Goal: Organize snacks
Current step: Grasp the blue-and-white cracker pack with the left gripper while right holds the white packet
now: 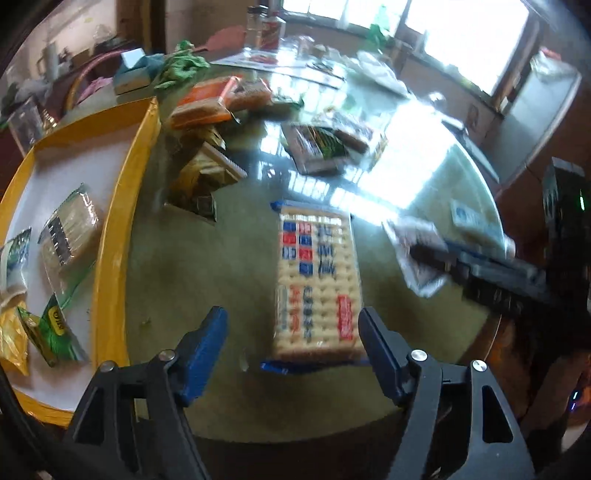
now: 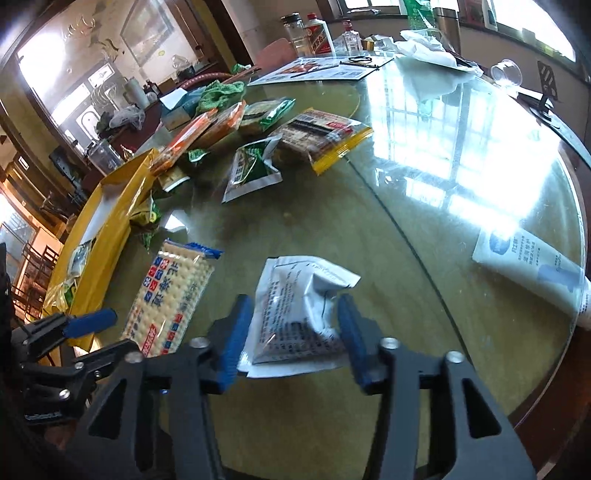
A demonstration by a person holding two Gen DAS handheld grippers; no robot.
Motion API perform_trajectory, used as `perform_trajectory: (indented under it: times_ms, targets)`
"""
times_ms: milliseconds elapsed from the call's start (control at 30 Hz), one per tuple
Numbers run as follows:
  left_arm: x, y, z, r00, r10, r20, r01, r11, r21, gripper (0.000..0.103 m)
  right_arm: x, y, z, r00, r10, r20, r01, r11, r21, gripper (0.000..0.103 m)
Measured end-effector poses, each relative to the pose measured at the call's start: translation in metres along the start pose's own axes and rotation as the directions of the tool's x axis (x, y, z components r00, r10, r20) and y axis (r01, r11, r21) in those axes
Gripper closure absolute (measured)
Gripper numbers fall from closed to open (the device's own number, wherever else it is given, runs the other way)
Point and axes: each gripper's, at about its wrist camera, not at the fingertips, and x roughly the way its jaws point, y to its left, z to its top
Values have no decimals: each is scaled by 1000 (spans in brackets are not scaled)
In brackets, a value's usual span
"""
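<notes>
My left claw (image 1: 291, 347) stands open over the bench (image 1: 207, 266), its blue pads apart and touching nothing. The cracker packet (image 1: 314, 280) lies flat just ahead, its near end between the fingertips, its long axis running straight away from the claw. Off to the claw's left sits the yellow tray (image 1: 114, 236), already holding several wrapped snacks.

My right claw (image 2: 291, 332) is open too, jaws straddling the white pouch (image 2: 295, 314); the left pad sits right at the pouch's edge and the right one stands clear of it, so I see no grip. The pouch lies crumpled on the glass, its length running roughly away from the claw and leaning a little right. To its left lies the same cracker packet (image 2: 170, 295), pointing up and slightly right.

Farther out, a loose heap of snack packets (image 2: 258, 140) sits mid-bench. The bench is round, glass-topped over greenish cloth, with bright window glare. Bottles (image 2: 317, 33) stand at its far edge.
</notes>
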Motion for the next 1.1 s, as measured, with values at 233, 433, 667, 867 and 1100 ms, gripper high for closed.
perform_trajectory:
  times_ms: [233,433,667,867,1100]
  targets:
    - [28,-39,7,996,88,-9,-86,986,144,38,-5,5,-8,997,-73,1,73,997,-20,48]
    - [26,-29,-4,991,131,33,-134,986,102,49,-7,6,-11,994,-106,10,106,994,-33,63]
    - [6,-9,-25,998,-23,50,23,1000,10,49,-18,19,-15,993,-101,54,104,993,-53,87]
    - [-33,14,-33,989,-87,123,97,992,-80,49,-38,48,-16,992,-64,109,73,993,-88,90]
    - [-109,60,-34,961,-32,274,84,981,-178,49,-70,106,-8,984,62,170,-29,982,-188,90]
